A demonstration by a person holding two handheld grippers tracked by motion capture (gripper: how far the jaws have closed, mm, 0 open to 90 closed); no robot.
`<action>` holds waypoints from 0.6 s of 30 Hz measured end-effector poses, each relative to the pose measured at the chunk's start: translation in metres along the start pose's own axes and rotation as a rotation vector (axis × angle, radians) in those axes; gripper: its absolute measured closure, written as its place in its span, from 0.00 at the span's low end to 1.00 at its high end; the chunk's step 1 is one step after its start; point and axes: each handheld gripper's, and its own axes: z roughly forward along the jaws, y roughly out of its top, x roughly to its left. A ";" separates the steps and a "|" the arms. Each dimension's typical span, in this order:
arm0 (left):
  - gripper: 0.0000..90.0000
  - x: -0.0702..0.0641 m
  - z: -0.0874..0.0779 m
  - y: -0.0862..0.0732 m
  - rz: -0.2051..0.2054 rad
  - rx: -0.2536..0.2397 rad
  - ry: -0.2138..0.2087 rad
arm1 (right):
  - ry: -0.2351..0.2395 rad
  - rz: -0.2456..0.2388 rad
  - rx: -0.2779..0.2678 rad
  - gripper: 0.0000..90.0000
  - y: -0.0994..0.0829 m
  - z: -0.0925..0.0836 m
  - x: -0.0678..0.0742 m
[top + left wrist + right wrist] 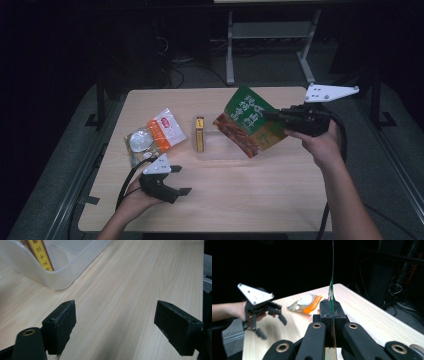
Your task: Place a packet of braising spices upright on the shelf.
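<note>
Room: dark all around, with metal frame legs and cables on the floor behind a pale wooden counter [240, 195].
High view, right tool [280, 116]: held up in the person's right hand [320, 145] over the counter's far right part, its jaws closed on the edge of a green and red snack bag [247, 125].
High view, snack bag: lifted clear of the counter, tilted, hanging above the right part of a clear plastic tray [220, 150].
High view, tray: near the middle of the counter; a narrow yellow box [200, 134] lies at its left side.
High view, orange and white packet [154, 135]: flat on the counter, left of the tray and apart from it.
High view, left tool [181, 180]: in the left hand [132, 202] at the near left, jaws spread with nothing between them, pointing right.
Left gripper view, left tool [115, 325]: two black pads [61, 327] stand wide apart over bare wood, gripping nothing.
Left gripper view, tray [62, 277]: its rounded corner sits at upper left, with the yellow box [41, 253] inside, printed characters legible here.
Right gripper view, right tool [331, 312]: jaws pressed together on the snack bag [331, 290], seen edge-on as a thin vertical line.
Right gripper view, far side: the left tool [272, 325] with its grey plate, and the orange packet [308, 303] on the counter behind.
</note>
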 end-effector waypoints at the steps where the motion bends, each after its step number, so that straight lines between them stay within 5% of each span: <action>1: 0.17 0.000 0.000 0.000 0.000 0.002 -0.001 | -0.023 0.000 -0.006 1.00 0.003 -0.001 -0.003; 11: 0.15 0.002 0.002 -0.002 -0.010 0.012 -0.009 | -0.122 0.018 0.008 1.00 0.018 -0.003 -0.022; 18: 0.15 0.000 0.005 -0.002 0.000 0.029 -0.015 | -0.150 0.032 0.033 1.00 0.014 0.008 -0.031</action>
